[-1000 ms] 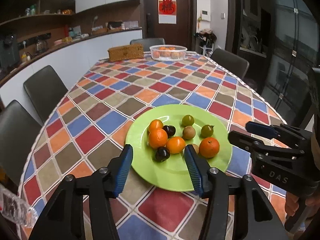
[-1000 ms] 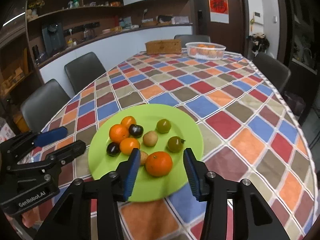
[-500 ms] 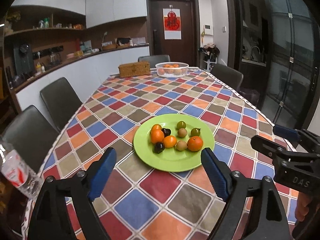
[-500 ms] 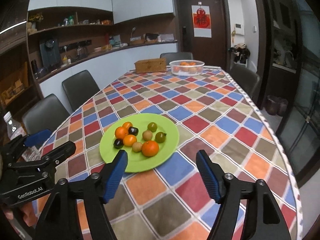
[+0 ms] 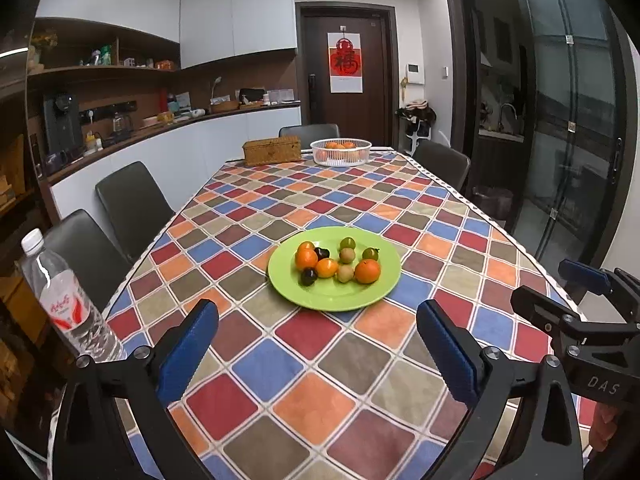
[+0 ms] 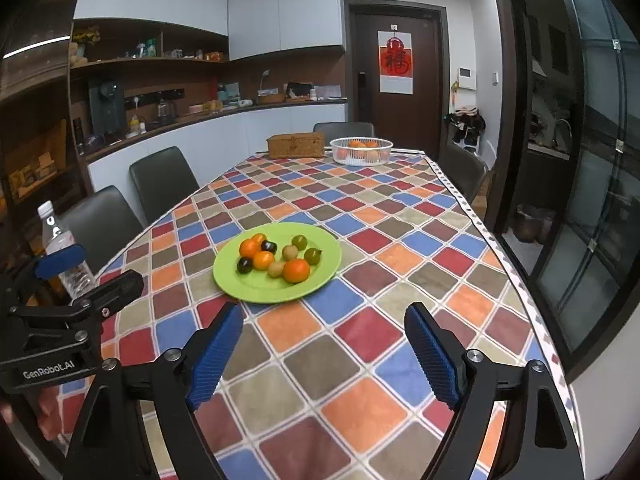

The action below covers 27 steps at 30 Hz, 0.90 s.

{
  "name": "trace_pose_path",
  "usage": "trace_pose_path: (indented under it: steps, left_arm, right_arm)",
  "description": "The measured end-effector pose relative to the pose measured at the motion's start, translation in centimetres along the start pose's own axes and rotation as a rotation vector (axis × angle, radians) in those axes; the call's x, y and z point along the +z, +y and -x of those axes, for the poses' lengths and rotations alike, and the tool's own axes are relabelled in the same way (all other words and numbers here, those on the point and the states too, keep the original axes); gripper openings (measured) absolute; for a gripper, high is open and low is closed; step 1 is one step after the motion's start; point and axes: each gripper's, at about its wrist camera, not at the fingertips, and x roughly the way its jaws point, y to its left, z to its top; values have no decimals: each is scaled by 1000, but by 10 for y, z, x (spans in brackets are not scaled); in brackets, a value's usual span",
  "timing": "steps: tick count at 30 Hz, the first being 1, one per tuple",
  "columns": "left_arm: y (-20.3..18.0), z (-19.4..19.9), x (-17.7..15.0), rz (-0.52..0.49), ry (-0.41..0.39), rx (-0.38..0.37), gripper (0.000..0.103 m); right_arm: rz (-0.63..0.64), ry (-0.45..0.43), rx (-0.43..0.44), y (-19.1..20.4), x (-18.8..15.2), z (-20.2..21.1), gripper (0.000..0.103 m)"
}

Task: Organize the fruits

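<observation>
Both the left gripper (image 5: 318, 354) and right gripper (image 6: 324, 350) hang wide open and empty near the table edge, the fruits (image 5: 338, 264) sit ahead at twelve o'clock on the green plate (image 5: 292, 286), and a hard bump could make those round fruits roll off toward the far white basket (image 5: 341, 154).

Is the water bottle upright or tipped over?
Upright: the bottle stands at the table edge, white cap on top.

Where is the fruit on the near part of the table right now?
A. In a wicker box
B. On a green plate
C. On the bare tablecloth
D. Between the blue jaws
B: the oranges and small dark and green fruits sit together on the green plate, while both grippers' jaws stand open and empty short of it.
</observation>
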Motion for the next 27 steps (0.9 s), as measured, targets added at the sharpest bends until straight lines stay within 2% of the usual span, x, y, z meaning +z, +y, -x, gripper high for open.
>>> trace_pose_path:
  steps: [13, 27]
  left_arm:
    - [-13, 28, -12, -24, -23, -5, 101]
    - [-19, 41, -22, -33, -36, -10, 101]
  right_arm:
    - [-14, -24, -12, -3, -22, 34, 84]
    - [-23, -43, -22, -7, -31, 49, 84]
